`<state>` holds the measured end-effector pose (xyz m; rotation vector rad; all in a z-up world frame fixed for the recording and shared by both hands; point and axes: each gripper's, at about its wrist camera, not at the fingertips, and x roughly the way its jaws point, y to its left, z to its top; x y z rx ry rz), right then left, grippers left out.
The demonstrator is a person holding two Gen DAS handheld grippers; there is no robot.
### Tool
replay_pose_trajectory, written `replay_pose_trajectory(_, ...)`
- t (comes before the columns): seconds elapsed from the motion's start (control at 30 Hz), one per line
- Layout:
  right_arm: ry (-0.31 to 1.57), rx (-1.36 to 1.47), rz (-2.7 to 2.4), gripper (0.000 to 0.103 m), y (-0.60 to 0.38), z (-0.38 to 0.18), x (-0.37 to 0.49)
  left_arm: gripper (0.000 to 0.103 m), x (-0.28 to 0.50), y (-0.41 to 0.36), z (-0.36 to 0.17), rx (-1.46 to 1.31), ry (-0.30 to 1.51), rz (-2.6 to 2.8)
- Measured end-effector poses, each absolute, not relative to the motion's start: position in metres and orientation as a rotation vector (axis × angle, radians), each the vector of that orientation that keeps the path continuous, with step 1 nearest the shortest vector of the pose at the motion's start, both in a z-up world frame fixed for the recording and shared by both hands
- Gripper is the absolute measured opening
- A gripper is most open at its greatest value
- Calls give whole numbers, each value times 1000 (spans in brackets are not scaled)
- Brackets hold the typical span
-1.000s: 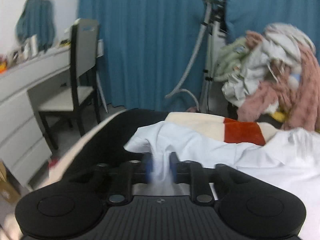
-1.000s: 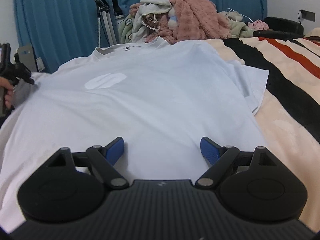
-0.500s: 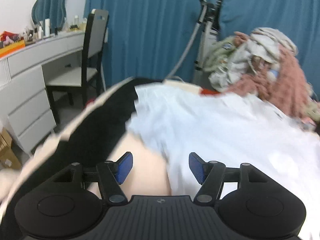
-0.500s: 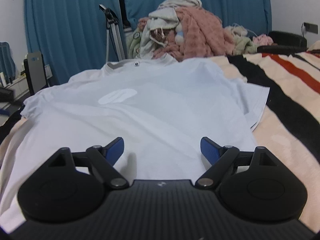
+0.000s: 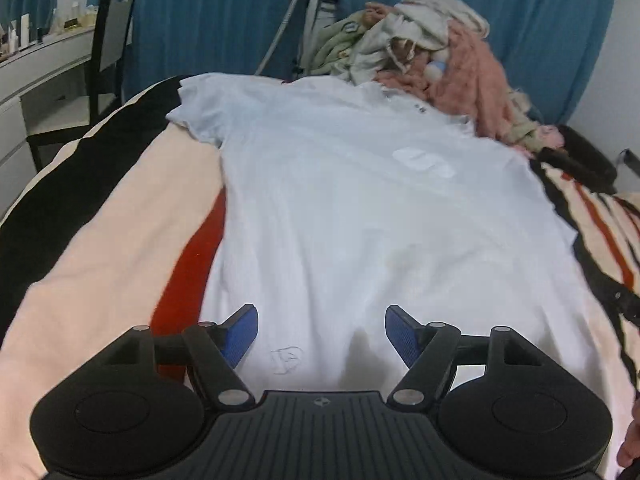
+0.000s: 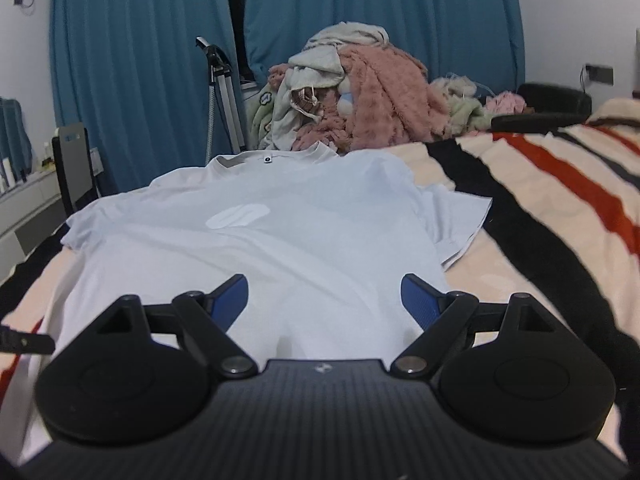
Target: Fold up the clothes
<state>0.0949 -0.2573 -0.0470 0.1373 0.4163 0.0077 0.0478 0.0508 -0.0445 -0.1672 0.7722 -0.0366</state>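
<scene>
A white T-shirt (image 5: 352, 208) (image 6: 256, 248) lies spread flat and face up on the striped bed blanket, collar at the far end, with a pale oval print on its chest. My left gripper (image 5: 322, 334) hovers open over the shirt's near hem, towards its left side, with nothing between the blue pads. My right gripper (image 6: 324, 298) is also open, low over the hem end of the shirt, holding nothing. The shirt's right sleeve (image 6: 460, 220) lies spread out on the blanket.
A heap of unfolded clothes (image 6: 360, 92) (image 5: 432, 56) is piled beyond the collar. The blanket (image 6: 560, 208) has cream, black and red stripes. A chair (image 5: 112, 40) and white dresser (image 5: 36, 80) stand left of the bed, a steamer pole (image 6: 220, 92) by blue curtains.
My left gripper let go of the shirt's left sleeve, opened, and swung back to the hem end. The right gripper stayed open and rose slightly.
</scene>
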Motion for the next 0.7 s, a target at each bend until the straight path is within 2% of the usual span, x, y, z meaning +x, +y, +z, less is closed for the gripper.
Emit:
replay_pose_trajectory(0.37, 422, 167, -27, 85, -266, -44, 92, 74, 48, 55, -41, -80, 739, 16)
replay_pose_trajectory(0.7, 439, 210, 4, 85, -268, -44, 96, 72, 51, 51, -51, -10, 842, 21)
